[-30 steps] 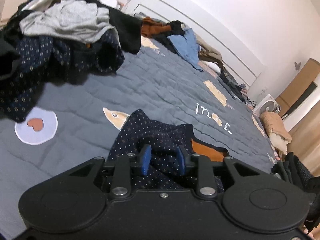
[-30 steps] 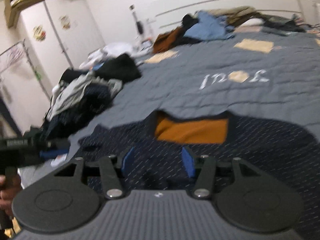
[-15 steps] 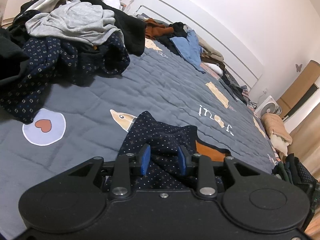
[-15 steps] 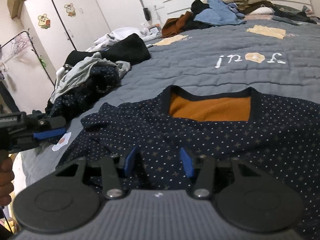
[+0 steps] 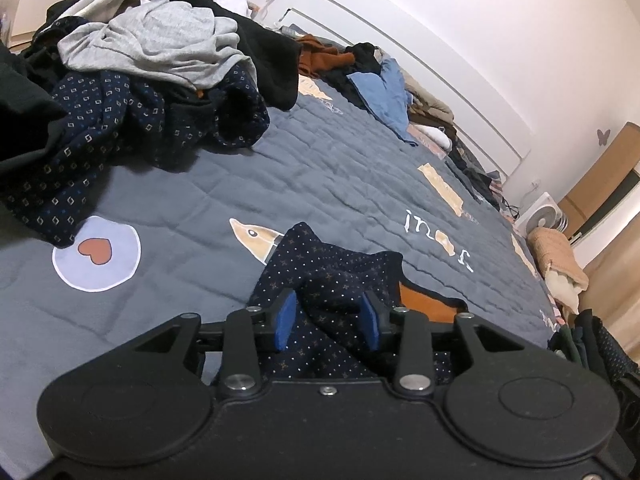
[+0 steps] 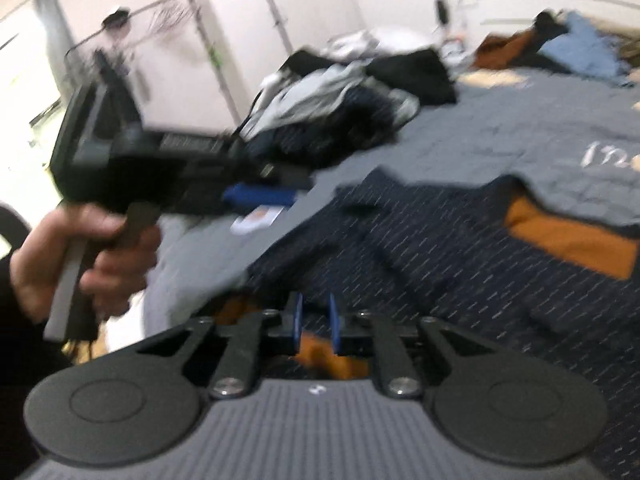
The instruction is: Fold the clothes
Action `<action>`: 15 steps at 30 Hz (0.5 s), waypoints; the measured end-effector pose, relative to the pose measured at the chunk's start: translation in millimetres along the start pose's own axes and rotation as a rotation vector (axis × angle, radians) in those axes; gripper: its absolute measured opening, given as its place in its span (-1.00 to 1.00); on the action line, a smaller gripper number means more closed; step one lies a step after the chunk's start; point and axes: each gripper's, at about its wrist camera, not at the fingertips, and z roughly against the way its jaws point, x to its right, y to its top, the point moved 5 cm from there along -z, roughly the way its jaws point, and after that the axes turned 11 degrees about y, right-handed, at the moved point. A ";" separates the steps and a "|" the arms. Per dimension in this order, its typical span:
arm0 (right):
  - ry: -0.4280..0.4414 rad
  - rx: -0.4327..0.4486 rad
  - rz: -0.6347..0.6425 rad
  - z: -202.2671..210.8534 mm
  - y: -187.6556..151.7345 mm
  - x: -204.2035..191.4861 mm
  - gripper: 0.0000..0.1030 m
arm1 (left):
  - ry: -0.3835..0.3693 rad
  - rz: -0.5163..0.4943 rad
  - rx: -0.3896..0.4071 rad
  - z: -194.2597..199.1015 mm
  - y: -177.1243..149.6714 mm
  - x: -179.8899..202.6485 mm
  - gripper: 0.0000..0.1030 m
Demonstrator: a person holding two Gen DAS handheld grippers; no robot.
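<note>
A navy dotted top with an orange lining (image 5: 332, 280) lies on a bed covered by a grey quilt (image 5: 312, 184), its neckline showing the orange inside. Part of it lies spread flat, while the end nearest the left side is humped and rumpled.

The left hand-held gripper (image 5: 326, 320) has its blue pads spread, and a raised ridge of the navy fabric sits between them — the pads do not appear to press on it. The right hand-held gripper (image 6: 316, 324) has its pads drawn close with only a narrow gap; orange shows below and between them, likely the lining at the garment's near edge, but blur makes it impossible to tell whether any cloth is actually pinched. In the right wrist view a hand (image 6: 84, 256) holds the left tool above the bed.

Risks, as a judgement: if the left pads close on the hump, they may catch several layers at once and drag a crooked crease. If the right side's hold is shallow, the edge could slip out on lifting. The loose pile of clothes (image 5: 152, 80) lies close enough for a trailing sleeve to snag it.

No basket, box or other container is visible; more clothes (image 5: 384, 84) lie loose near the headboard.
</note>
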 end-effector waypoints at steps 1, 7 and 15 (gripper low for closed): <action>0.001 -0.007 -0.002 -0.8 -0.8 0.1 -0.72 | -0.002 0.000 -0.001 -0.1 -0.1 0.4 -0.28; -0.118 0.126 -0.064 21.6 7.5 28.3 -0.27 | -0.010 -0.011 -0.008 -0.5 -2.1 3.3 -0.27; -0.259 0.267 -0.144 43.8 13.0 62.2 -0.08 | -0.017 -0.006 -0.011 -1.6 -2.4 4.0 -0.27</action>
